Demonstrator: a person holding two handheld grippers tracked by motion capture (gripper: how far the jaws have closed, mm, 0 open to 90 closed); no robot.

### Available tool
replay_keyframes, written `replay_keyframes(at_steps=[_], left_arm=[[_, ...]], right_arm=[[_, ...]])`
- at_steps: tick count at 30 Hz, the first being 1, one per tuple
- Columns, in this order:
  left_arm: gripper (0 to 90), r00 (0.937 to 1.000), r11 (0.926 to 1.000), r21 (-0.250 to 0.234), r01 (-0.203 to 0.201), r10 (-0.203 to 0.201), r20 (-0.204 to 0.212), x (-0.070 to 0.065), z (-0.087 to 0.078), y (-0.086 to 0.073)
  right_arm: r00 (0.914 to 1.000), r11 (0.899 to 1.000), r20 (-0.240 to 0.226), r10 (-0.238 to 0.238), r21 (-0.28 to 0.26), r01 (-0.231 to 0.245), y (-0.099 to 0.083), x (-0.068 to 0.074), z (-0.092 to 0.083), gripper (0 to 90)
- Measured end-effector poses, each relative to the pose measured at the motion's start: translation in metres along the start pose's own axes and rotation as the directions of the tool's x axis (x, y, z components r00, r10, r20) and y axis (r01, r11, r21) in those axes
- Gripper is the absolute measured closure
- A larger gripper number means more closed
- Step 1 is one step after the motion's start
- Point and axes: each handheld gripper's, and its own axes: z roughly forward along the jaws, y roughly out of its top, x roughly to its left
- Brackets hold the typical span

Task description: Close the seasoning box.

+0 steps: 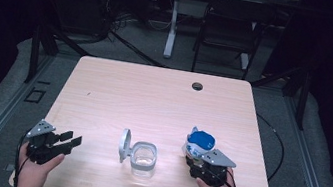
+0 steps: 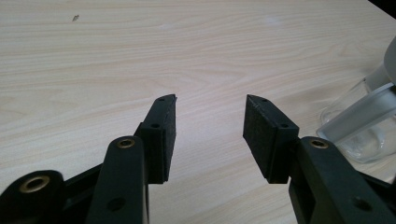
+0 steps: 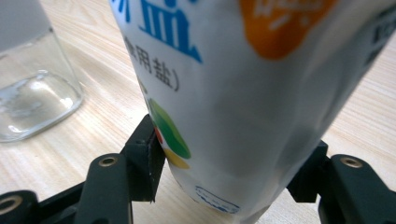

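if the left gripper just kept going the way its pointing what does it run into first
Probably the clear glass jar. The left gripper, jaws open and empty, points across the table toward it. In the left gripper view the jar sits off to the right, so it might just miss.

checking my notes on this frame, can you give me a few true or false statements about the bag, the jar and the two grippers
1. The right gripper has its fingers pressed on the white salt bag. True.
2. The left gripper holds the glass jar. False: its fingers stand apart with only bare table between them, and the jar sits off to its side.
3. The jar's hinged lid is flipped open. True.
4. The bag lies flat on the table. False: it stands upright between the right gripper's fingers.
5. The jar stands between the two grippers in the high view. True.
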Motion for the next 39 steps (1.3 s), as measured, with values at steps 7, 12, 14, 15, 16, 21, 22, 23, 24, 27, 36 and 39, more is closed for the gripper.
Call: replay_keyframes(at_steps=[7, 12, 14, 15, 16, 21, 22, 23, 24, 27, 36, 39], left_arm=[[53.9, 1.0000, 1.0000, 0.002, 0.001, -0.001, -0.002, 0.000, 0.001, 0.000], [53.9, 1.0000, 1.0000, 0.000, 0.000, 0.000, -0.004, 0.001, 0.000, 0.000], [53.9, 1.0000, 1.0000, 0.000, 0.000, 0.000, -0.004, 0.001, 0.000, 0.000], [54.0, 1.0000, 1.0000, 0.000, 0.000, 0.000, -0.004, 0.001, 0.000, 0.000], [54.0, 1.0000, 1.0000, -0.001, -0.001, 0.001, -0.004, 0.001, 0.000, 0.000], [54.0, 1.0000, 1.0000, 0.002, 0.000, 0.000, -0.003, 0.000, 0.000, 0.000], [54.0, 1.0000, 1.0000, 0.000, -0.001, 0.001, -0.003, 0.000, 0.000, 0.000], [54.0, 1.0000, 1.0000, 0.000, -0.001, 0.001, -0.003, 0.000, 0.000, 0.000], [54.0, 1.0000, 1.0000, -0.002, 0.000, 0.000, -0.005, 0.001, 0.000, 0.000], [54.0, 1.0000, 1.0000, -0.002, 0.006, -0.006, -0.006, 0.003, -0.001, -0.001], [54.0, 0.9998, 0.9999, -0.007, 0.015, -0.016, -0.009, 0.006, -0.002, -0.001], [54.0, 0.9998, 0.9999, -0.003, 0.015, -0.015, -0.010, 0.006, -0.001, -0.001]], right_arm=[[0.9992, 0.999, 0.007, -0.039, 0.003, 0.039, 0.005, 0.006, -0.003, 40.3], [0.9961, 0.996, 0.019, -0.086, -0.008, 0.086, 0.010, 0.015, -0.005, 40.3], [0.9948, 0.995, 0.019, -0.100, -0.015, 0.101, 0.011, 0.018, -0.006, 40.3], [0.9948, 0.995, 0.019, -0.100, -0.015, 0.101, 0.011, 0.018, -0.006, 40.3], [0.9938, 0.994, 0.025, -0.108, -0.018, 0.108, 0.012, 0.019, -0.007, 40.3], [0.9902, 0.990, 0.020, -0.138, -0.016, 0.139, 0.014, 0.023, -0.007, 40.4], [0.9885, 0.989, 0.019, -0.150, -0.016, 0.150, 0.015, 0.025, -0.007, 40.4], [0.9885, 0.989, 0.019, -0.150, -0.016, 0.150, 0.015, 0.025, -0.007, 40.4], [0.9860, 0.986, 0.021, -0.165, -0.011, 0.166, 0.016, 0.026, -0.006, 40.4], [0.9843, 0.984, 0.022, -0.175, -0.009, 0.175, 0.019, 0.029, -0.006, 40.4], [0.9645, 0.965, -0.007, -0.264, 0.004, 0.264, 0.035, 0.031, -0.008, 40.7], [0.9619, 0.962, -0.013, -0.273, 0.013, 0.273, 0.036, 0.031, -0.008, 40.7]])
